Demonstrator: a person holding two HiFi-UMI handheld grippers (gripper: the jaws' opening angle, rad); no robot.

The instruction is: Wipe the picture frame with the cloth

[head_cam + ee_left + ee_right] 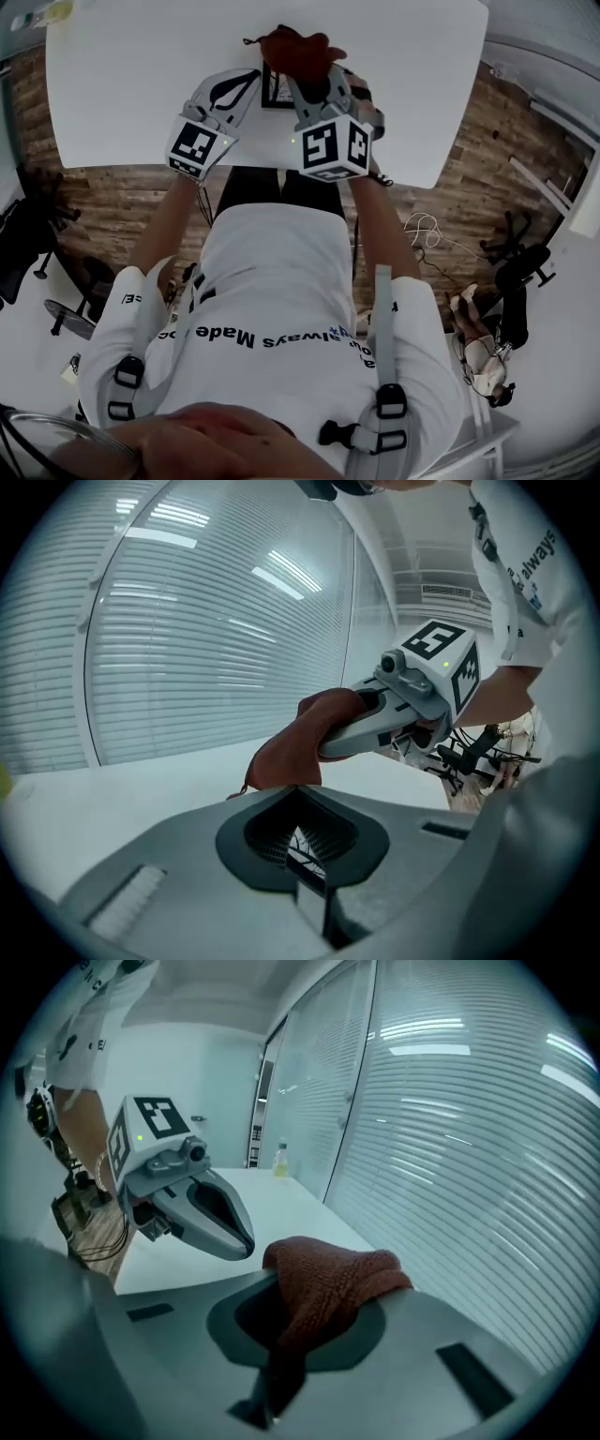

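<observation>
1. The left gripper [253, 82] reaches over the near part of the white table [131, 75]. Its jaws are clenched on a thin edge of the picture frame. In the left gripper view a narrow patterned sliver [305, 844] is pinched between the pads.
2. The picture frame [276, 91] shows dark-rimmed in the head view, on the table between the two grippers and just beside the left gripper's tips. From above I cannot tell whether it stands upright or lies tilted.
3. The cloth [298, 52] is reddish-brown and knitted, bunched into a lump. It sits at the far side of the frame, and in the head view it appears to touch it. In the left gripper view it hangs down just behind the left gripper's jaws.
4. The right gripper [314, 89] is just right of the frame, and its jaws grasp the cloth. The right gripper view shows a fold caught between the pads, with the rest heaped over the top of the jaws.
5. Cables [427, 230] lie on the wooden floor [469, 178], right of the person.
</observation>
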